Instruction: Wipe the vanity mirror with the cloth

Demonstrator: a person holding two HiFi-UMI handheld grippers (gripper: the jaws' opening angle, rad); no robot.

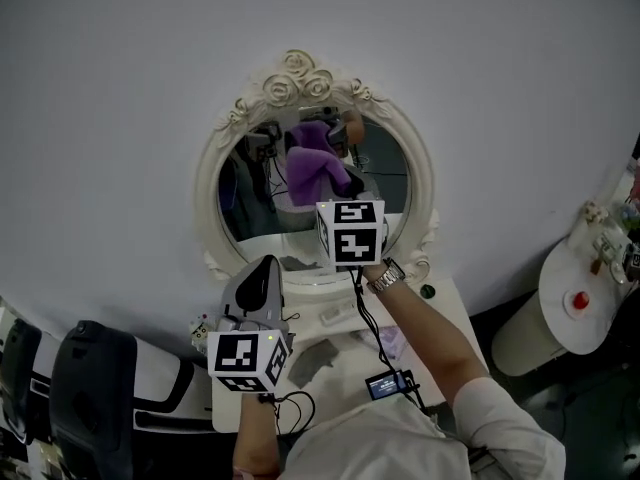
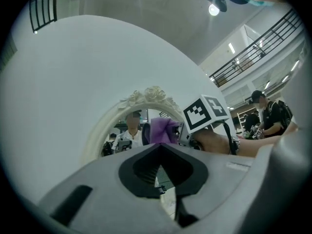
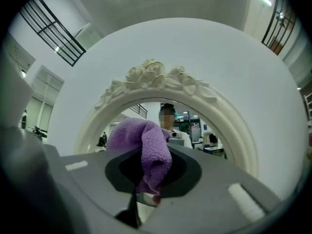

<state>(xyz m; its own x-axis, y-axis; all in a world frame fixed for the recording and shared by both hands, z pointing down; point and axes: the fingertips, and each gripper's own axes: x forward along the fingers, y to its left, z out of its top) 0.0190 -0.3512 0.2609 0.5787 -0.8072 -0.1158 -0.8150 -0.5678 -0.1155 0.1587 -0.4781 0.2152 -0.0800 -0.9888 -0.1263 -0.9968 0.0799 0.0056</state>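
Observation:
An oval vanity mirror with an ornate white frame [image 1: 210,183] stands against the white wall. My right gripper [image 1: 338,196] is raised in front of the glass and is shut on a purple cloth [image 1: 312,173], which lies against the upper middle of the mirror; its reflection shows just above. In the right gripper view the cloth [image 3: 148,147] hangs from the closed jaws, with the mirror frame [image 3: 229,126] behind. My left gripper [image 1: 257,286] is held low, below the mirror's left edge, shut and empty. From its own view the left gripper [image 2: 160,148] faces the mirror frame [image 2: 105,126].
The mirror stands on a small white table [image 1: 445,308] with small items and cables. A device with a blue screen [image 1: 388,383] hangs near my chest. A round white side table [image 1: 565,313] sits at right, a black chair [image 1: 90,378] at lower left.

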